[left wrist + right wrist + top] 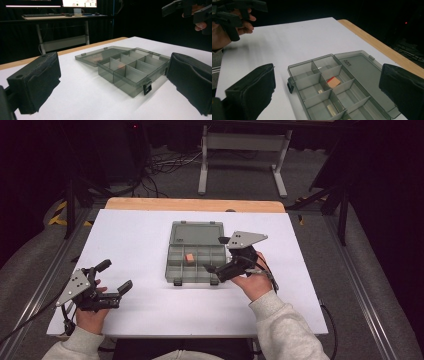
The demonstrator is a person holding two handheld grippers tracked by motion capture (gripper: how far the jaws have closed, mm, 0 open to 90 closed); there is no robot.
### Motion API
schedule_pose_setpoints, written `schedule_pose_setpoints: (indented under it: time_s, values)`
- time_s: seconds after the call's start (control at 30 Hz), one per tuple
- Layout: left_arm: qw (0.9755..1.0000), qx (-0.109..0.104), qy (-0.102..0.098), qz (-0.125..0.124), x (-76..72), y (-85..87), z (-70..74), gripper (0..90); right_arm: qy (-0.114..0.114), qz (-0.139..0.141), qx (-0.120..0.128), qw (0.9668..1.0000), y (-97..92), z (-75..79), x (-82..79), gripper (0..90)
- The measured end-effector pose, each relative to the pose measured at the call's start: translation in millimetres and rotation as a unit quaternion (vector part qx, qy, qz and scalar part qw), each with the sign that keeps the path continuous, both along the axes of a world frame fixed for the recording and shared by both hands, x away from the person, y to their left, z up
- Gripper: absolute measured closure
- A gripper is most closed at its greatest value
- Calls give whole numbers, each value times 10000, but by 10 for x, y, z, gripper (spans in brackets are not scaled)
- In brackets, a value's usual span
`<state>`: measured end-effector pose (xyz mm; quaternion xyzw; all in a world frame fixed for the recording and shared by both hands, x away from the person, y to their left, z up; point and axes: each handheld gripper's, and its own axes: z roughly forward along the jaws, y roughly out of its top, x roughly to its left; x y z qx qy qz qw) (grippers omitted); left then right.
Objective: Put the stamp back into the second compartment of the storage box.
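Organizer box [195, 265] sits roughly mid-table on the white table top [135, 245], smoky see-through plastic, lid [196, 233] flipped fully open and lying flat on the far side, so the whole thing runs long from the near edge toward the far edge, with the latches [177, 282] facing the person. Starting nearest: the left gripper [115, 276] is held low at the near left corner, well apart from the box, jaws spread wide and gripping nothing; in the left gripper view the box shows between its two pads. A bit farther in, the right gripper [215, 255] hovers just beside the box's right side, jaws also released and empty. Inside the tray there's a small orange block [189, 257] in a middle compartment of the far row; the right gripper view shows it tilted against a divider, red on one edge. That same view shows a couple of small pale bits [331, 109] in nearer compartments, too small to make out, and the near end of the tray is cut off by the frame. Lid has some lettering I can't read.
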<state>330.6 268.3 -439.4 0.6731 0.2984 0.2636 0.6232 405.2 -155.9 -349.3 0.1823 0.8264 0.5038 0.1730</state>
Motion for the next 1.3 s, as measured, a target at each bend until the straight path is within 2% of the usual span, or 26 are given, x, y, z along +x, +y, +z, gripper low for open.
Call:
schedule_pose_setpoints:
  time_s: [0.23,0.5,0.9,1.3]
  values:
    - [10000,-4,-8,13,-1,4,-1,2,-107,-11,223,9997,-139,-59,-95,10]
    - [10000,-6,-22,22,-5,6,-1,2,-179,-154,409,9989,-311,-180,-200,11]
    - [10000,17,-36,22,-7,-2,-4,2,-277,-369,751,9961,-555,-363,-332,17]
    - [10000,40,-58,9,-5,-4,-8,2,-382,-493,1039,9926,-740,-580,-391,15]
